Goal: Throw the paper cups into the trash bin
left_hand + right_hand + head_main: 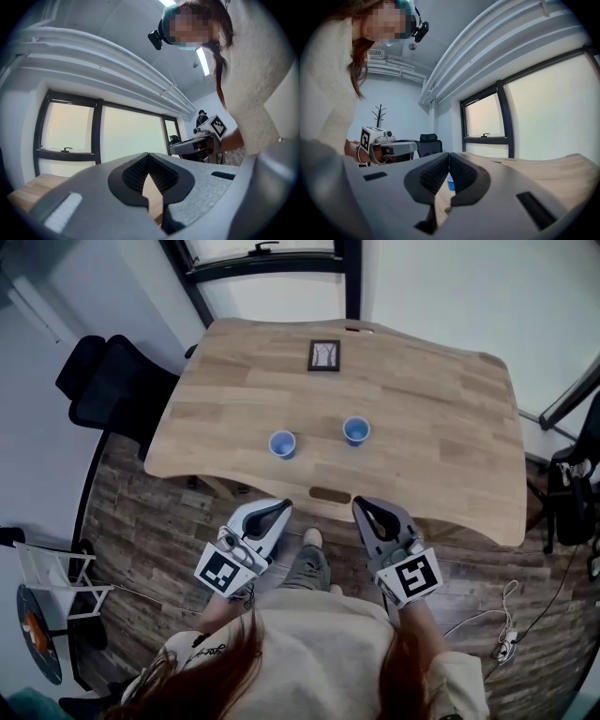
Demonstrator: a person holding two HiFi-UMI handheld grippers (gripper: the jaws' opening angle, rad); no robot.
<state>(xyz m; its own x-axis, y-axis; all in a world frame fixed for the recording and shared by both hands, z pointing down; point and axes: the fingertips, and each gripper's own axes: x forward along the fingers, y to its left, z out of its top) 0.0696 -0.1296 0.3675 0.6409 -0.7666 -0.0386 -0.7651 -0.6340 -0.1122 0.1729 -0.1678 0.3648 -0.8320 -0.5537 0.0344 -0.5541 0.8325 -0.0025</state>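
Note:
Two blue paper cups stand upright on the wooden table (450, 474): the left cup (282, 443) and the right cup (356, 430). My left gripper (284, 505) hovers off the table's near edge, below the left cup, its jaws shut with nothing between them. My right gripper (358, 503) is level beside it, below the right cup, jaws shut and empty too. In the right gripper view a blue cup (450, 182) shows through the gap under the touching pads. The left gripper view shows only tabletop (152, 197) behind its jaws. No trash bin is in view.
A small framed picture (323, 354) lies at the table's far side. A black office chair (108, 385) stands left of the table. A white rack (56, 582) is on the floor at the left, and cables (506, 634) lie at the right.

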